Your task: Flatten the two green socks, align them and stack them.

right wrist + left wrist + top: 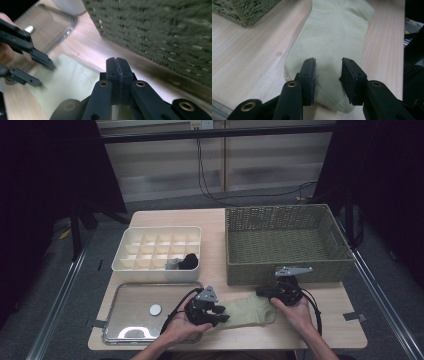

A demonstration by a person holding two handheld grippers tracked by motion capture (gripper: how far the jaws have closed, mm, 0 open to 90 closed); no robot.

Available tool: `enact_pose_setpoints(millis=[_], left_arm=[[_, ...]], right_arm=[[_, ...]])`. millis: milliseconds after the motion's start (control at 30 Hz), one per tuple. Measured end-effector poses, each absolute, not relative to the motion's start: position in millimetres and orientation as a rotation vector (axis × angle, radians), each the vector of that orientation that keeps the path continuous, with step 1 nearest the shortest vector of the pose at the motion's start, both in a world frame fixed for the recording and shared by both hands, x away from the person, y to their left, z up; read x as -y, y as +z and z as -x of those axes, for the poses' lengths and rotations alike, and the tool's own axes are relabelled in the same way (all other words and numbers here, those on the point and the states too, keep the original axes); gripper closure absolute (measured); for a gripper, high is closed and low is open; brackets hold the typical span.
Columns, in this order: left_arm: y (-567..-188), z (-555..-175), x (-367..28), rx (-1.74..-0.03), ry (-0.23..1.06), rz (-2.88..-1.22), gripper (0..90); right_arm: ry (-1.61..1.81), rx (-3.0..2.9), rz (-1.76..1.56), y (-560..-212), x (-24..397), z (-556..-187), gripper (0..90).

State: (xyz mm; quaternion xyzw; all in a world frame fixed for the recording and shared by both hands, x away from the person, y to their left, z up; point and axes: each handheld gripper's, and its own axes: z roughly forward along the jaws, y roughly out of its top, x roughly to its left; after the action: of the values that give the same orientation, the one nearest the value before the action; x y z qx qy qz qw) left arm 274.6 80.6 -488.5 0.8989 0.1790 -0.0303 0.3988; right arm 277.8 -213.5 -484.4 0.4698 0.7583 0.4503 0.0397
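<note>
Left claw (328, 72): jaws apart, straddling one end of the pale sock (334, 37), which lies flat on the worktop (249, 62); whether the pads press the fabric cannot be determined. Right claw (117, 70): jaws together at the sock's other end; whether fabric is pinched between them is hidden, and this view is blurred. In the high view the sock (248, 310) lies between the two claws, near the front edge, partly covered by them. The green woven basket (287, 245) behind it holds nothing visible. The white divided box (159, 247) contains dark rolled items (186, 262) in one near corner cell; their detail is unclear. The metal tray (135, 312) carries a small round disc (155, 309).
</note>
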Motion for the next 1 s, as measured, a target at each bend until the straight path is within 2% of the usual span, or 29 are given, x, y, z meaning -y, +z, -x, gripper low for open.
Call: enact_pose_setpoints(millis=[267,433,567,700,1000], left_arm=[[-479.5,-266.7,-61.7,-0.373,-0.155,-2.242,67.1],[-478.9,-270.1,-45.1,-0.346,-0.184,-2.254,74.1],[-484.2,-273.0,-28.2,-0.338,-0.207,-2.258,74.8],[-491.0,-275.9,-24.1,-0.357,-0.205,-2.298,74.9],[-497.1,-275.6,-24.0,-0.404,-0.164,-2.297,74.7]], right_arm=[[1.447,-2.298,-1.419,-467.4,213.3,-275.6,90.0],[1.462,-2.287,-1.387,-453.8,212.0,-278.7,89.9],[1.493,-2.249,-1.366,-445.2,213.0,-283.9,89.9],[1.518,-2.231,-1.378,-451.2,212.9,-283.9,89.9],[1.541,-2.308,-1.355,-461.4,204.7,-244.7,90.0]])
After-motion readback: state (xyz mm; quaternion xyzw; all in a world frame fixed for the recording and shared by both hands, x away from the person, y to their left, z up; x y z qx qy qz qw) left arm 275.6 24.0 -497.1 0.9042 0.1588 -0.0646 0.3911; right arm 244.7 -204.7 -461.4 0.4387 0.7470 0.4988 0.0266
